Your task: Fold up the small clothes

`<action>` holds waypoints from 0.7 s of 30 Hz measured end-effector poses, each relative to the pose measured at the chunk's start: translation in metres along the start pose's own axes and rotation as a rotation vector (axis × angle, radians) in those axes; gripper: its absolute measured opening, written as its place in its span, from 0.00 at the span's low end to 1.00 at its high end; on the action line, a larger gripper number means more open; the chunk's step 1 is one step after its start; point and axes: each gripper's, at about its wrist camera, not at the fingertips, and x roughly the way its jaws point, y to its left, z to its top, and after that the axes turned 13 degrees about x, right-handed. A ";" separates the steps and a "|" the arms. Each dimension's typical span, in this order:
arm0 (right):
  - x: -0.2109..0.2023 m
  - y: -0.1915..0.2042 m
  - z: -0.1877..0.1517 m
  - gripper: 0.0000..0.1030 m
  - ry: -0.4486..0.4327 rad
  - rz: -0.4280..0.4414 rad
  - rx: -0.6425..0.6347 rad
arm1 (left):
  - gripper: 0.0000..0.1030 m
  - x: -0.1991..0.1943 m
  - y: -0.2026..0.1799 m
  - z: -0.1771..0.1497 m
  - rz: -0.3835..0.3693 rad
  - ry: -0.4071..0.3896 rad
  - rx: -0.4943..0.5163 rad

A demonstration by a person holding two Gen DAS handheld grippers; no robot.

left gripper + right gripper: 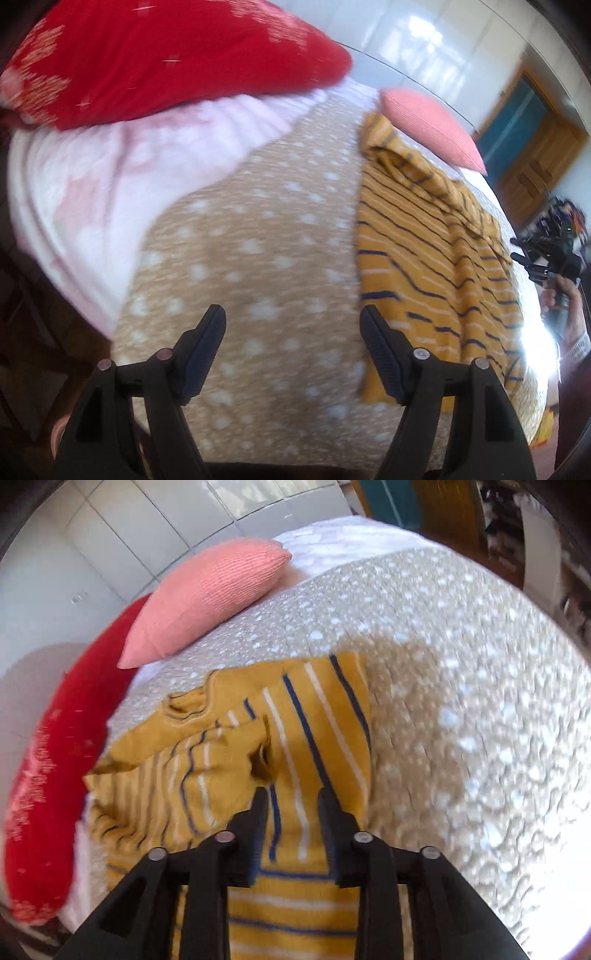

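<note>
On the left of the bed I saw the red pillow at the head edge, lying on a pale pink blanket. My left gripper hovered over the spotted beige cover with its jaws wide apart and nothing between them. To its right the yellow striped garment lay spread on the cover, partly rumpled, its top end close to the pink pillow. At the right edge of that view I could see the right gripper in the hand.

In the right wrist view this gripper was low over the garment, jaws partly apart; whether they already pinched cloth I could not tell. I judged the knit as light, soft and limp, so it would sag and bunch. I would take it at the corners of the hem or at the shoulders, both sides together
</note>
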 end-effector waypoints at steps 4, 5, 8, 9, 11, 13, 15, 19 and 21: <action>-0.040 -0.014 -0.021 0.44 0.117 0.163 -0.009 | 0.72 0.019 -0.020 0.008 -0.045 0.035 0.042; -0.054 -0.018 -0.024 0.44 0.129 0.182 -0.023 | 0.72 0.023 -0.027 0.009 -0.044 0.040 0.061; -0.100 -0.028 -0.027 0.44 0.067 0.124 -0.122 | 0.72 0.031 -0.043 0.013 -0.041 0.048 0.122; -0.119 -0.028 -0.026 0.44 0.011 0.040 -0.183 | 0.72 0.033 -0.046 0.014 -0.040 0.052 0.135; -0.144 -0.027 -0.026 0.48 -0.073 -0.125 -0.283 | 0.73 0.038 -0.052 0.014 -0.025 0.063 0.156; -0.160 -0.031 -0.032 0.58 -0.083 -0.185 -0.339 | 0.75 0.041 -0.056 0.014 -0.014 0.066 0.173; -0.160 -0.036 -0.049 0.60 -0.020 -0.136 -0.331 | 0.77 0.042 -0.060 0.014 -0.024 0.067 0.186; -0.125 -0.058 -0.116 0.62 0.181 0.044 -0.243 | 0.93 0.051 -0.066 0.018 -0.137 0.059 0.167; -0.101 -0.065 -0.155 0.62 0.243 0.108 -0.210 | 0.97 0.055 -0.069 0.020 -0.166 0.054 0.151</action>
